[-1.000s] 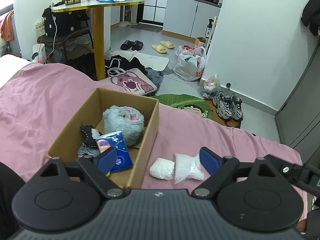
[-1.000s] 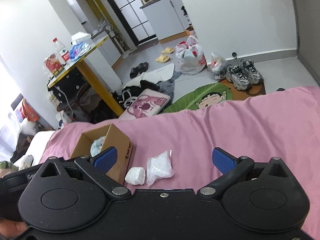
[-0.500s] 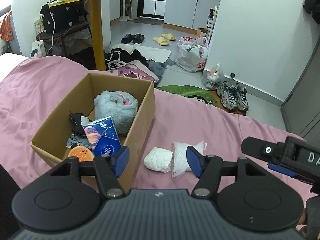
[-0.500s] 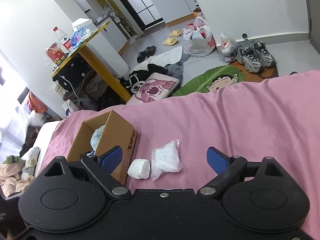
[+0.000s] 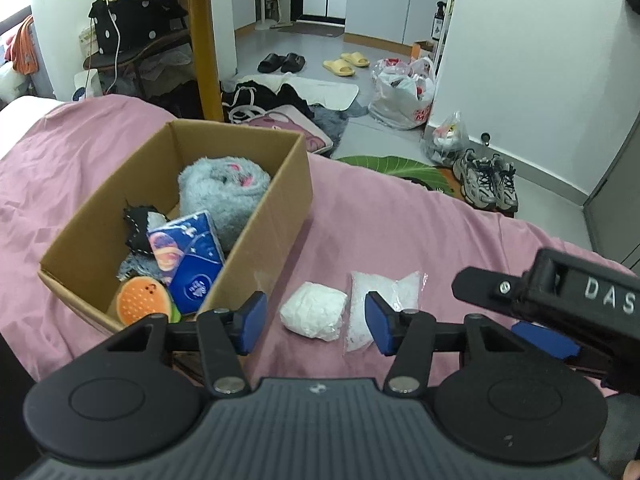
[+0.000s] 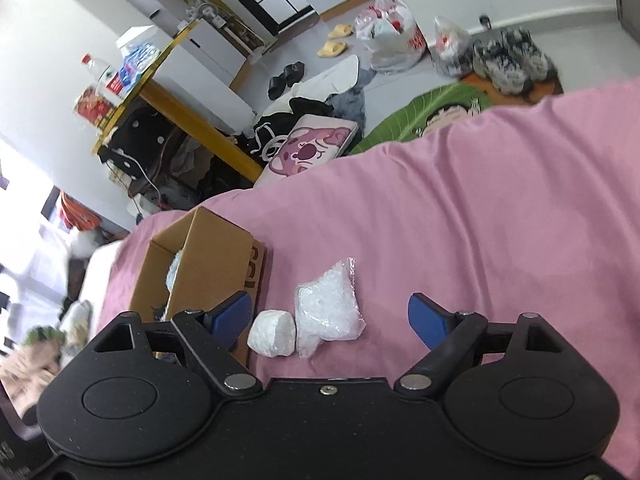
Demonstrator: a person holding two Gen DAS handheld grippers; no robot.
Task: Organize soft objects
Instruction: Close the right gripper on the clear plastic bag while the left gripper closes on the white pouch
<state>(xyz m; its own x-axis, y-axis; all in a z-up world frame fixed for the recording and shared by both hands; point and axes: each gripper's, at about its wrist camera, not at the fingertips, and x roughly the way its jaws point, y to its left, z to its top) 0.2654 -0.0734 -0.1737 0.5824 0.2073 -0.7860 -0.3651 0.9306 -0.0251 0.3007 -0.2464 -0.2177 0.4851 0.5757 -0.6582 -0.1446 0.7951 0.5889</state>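
soft objects lie on the pink bed (image 5: 420,232): a white wad (image 5: 313,315) touching a clear bubble bag (image 5: 380,304), just beside the cardboard box (image 5: 276,216) that holds a grey plush (image 5: 224,192), a blue tissue pack (image 5: 188,260) and an orange toy (image 5: 144,300). left hand-held gripper (image 5: 314,324) hovers partly open around the wad, empty. right hand-held gripper (image 6: 330,318) gapes wide, empty.

White wad (image 6: 272,333) touches plastic bag (image 6: 328,307) beside box (image 6: 208,256)

The right gripper (image 5: 560,312) reads "DAS" (remaining letters cut off).
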